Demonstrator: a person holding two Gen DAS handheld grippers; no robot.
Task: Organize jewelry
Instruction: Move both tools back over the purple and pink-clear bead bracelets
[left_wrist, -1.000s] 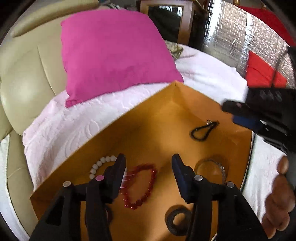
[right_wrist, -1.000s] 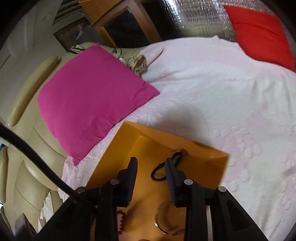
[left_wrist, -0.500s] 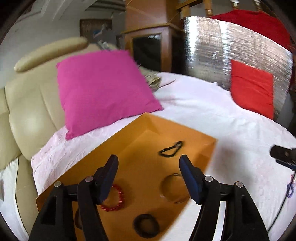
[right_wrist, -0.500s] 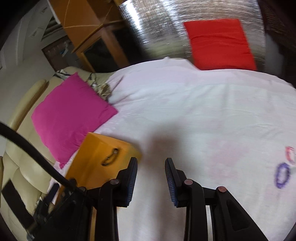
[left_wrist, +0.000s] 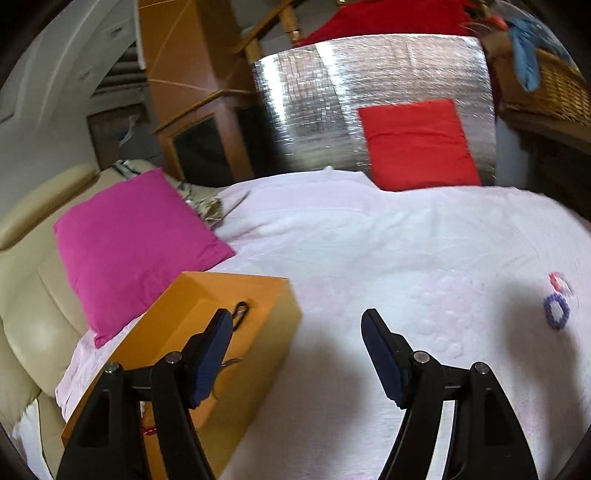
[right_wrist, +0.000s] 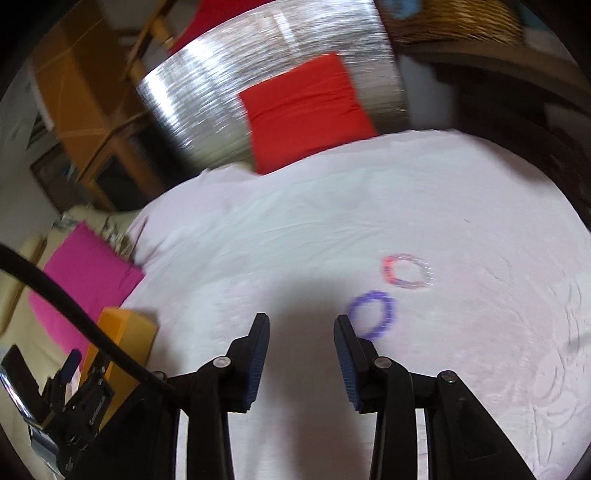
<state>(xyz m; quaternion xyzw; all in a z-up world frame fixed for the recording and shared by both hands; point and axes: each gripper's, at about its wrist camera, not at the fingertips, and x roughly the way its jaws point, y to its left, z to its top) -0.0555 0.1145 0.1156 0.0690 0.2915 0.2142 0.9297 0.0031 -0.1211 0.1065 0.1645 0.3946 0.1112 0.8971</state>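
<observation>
while the left wrist view looks down into the orange box (left_wrist: 255, 295) at the bed's left edge, the right wrist view catches only one corner of that box (right_wrist: 127, 325), low on its left, beside a black cable (right_wrist: 74, 306) and the other tool's body. inside the box, seen from the left wrist alone, lie a black loop (left_wrist: 241, 314), a thin clear bangle partly hidden by the left finger, and a bit of red beads (left_wrist: 149, 430) low between the tool's arms. the left tool (left_wrist: 297, 356) hangs over the box's right wall and the bedspread, its jaws wide apart and opening, nothing between them. the right tool (right_wrist: 301, 338) hangs over bare bedspread, jaws apart and opening, also empty; a purple bracelet (right_wrist: 373, 314) lies just beside its right fingertip, and a red and clear bracelet (right_wrist: 406, 271) lies near that, farther toward the bed's right edge. in the left wrist view both bracelets are small and blurred at the far right.

a pale pink embossed bedspread (right_wrist: 332, 229) covers the bed. a magenta pillow (left_wrist: 136, 243) leans on a cream padded headboard (left_wrist: 26, 295) at the left edge, touching the box's far corner. at the far edge a red pillow (right_wrist: 306, 110) rests against a silver foil panel (left_wrist: 332, 103). wooden furniture (left_wrist: 192, 74) stands behind on the left, a wicker basket (left_wrist: 550, 92) on the right.
</observation>
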